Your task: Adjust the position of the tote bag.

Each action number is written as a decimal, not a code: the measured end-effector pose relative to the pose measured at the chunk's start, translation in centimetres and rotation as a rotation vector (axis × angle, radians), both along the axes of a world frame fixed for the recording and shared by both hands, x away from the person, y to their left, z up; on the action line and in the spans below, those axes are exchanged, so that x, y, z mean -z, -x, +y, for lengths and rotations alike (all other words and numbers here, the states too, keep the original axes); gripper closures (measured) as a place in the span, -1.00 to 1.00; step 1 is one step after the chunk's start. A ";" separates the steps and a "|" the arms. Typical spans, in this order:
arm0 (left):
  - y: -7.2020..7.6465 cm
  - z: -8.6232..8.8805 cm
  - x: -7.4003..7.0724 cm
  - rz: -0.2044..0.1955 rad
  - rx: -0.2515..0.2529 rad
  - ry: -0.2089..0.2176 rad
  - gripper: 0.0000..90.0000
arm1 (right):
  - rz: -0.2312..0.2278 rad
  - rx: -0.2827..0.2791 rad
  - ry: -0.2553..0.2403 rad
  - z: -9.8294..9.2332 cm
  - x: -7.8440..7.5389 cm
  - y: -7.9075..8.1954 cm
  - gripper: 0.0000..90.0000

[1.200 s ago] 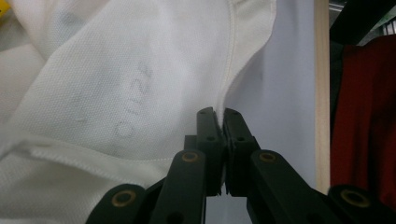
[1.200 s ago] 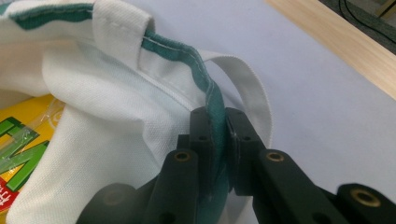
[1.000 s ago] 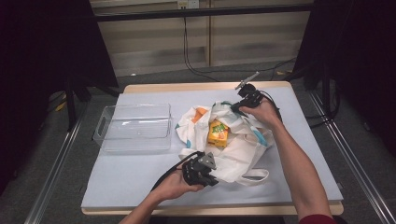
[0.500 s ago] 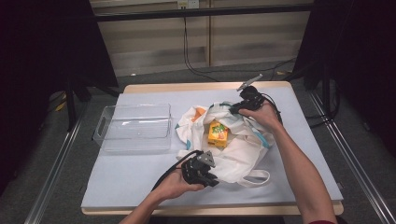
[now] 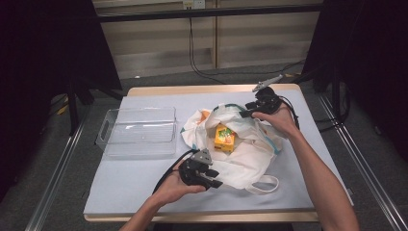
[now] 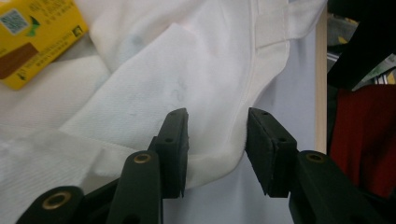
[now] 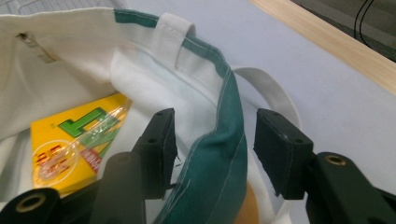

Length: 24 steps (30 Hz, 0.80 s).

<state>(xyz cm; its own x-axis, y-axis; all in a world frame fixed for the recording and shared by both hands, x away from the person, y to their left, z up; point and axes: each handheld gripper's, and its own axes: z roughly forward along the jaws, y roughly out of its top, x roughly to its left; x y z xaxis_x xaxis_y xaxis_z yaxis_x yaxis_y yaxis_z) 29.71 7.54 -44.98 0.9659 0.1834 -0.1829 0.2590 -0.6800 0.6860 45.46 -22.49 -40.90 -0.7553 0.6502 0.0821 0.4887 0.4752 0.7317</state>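
Our left hand-held gripper (image 6: pixel 217 151) stood open astride a fold of the white bag (image 5: pixel 250 159); our right hand-held gripper (image 7: pixel 215 154), also open, straddled its green-trimmed rim above a yellow box (image 7: pixel 79 144).

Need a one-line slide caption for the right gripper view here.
Open right gripper straddling the green-trimmed rim of a white cloth bag, with a yellow carton lying inside.

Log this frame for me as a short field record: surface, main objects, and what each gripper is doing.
surface: table under a pale blue mat
bag: white tote bag with green trim, lying open
inside bag: yellow carton
other: clear plastic bin, left of bag
left gripper: jaws open around a white fabric edge
right gripper: jaws open astride the green rim
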 end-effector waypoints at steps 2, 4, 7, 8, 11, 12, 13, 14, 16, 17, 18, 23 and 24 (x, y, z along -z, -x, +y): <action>-0.1 0.3 -0.3 -0.011 -0.008 0.010 0.27 | -0.010 0.014 -0.009 -0.4 -0.2 0.5 0.01; -0.2 0.5 -0.5 -0.017 -0.037 0.038 0.27 | -0.022 0.016 -0.039 -1.0 -0.5 1.1 -0.02; -0.7 1.3 -1.2 -0.035 -0.074 0.069 0.34 | -0.038 0.017 -0.060 -1.7 -1.1 2.4 -0.08; -0.7 1.3 -1.2 -0.035 -0.074 0.069 0.35 | -0.038 0.017 -0.060 -1.7 -1.1 2.4 -0.08; -1.1 2.1 -1.6 -0.040 -0.111 0.083 0.42 | -0.051 0.014 -0.066 -2.1 -1.7 3.8 -0.09; -1.3 2.3 -1.7 -0.041 -0.113 0.093 0.46 | -0.058 0.012 -0.067 -2.3 -1.9 4.4 -0.09; -1.4 2.7 -2.0 -0.055 -0.123 0.096 0.52 | -0.062 0.010 -0.094 -2.7 -2.2 5.4 -0.09; -1.4 2.7 -2.0 -0.055 -0.123 0.096 0.54 | -0.064 0.008 -0.105 -2.9 -2.2 5.9 -0.09; -1.6 3.3 -2.4 -0.058 -0.123 0.102 0.63 | -0.052 0.003 -0.116 -3.1 -2.2 6.9 -0.12; -1.6 3.3 -2.4 -0.058 -0.123 0.102 0.64 | -0.052 0.003 -0.116 -3.1 -2.2 6.9 -0.12; -1.7 3.5 -2.6 -0.063 -0.129 0.100 0.64 | -0.056 0.005 -0.109 -3.2 -2.2 7.3 -0.12; -2.6 4.7 -3.5 -0.080 -0.182 0.103 0.55 | -0.065 -0.001 -0.112 -3.9 -2.7 9.3 -0.07; -2.8 4.9 -3.6 -0.083 -0.192 0.109 0.51 | -0.064 0.004 -0.109 -4.1 -2.8 9.9 -0.05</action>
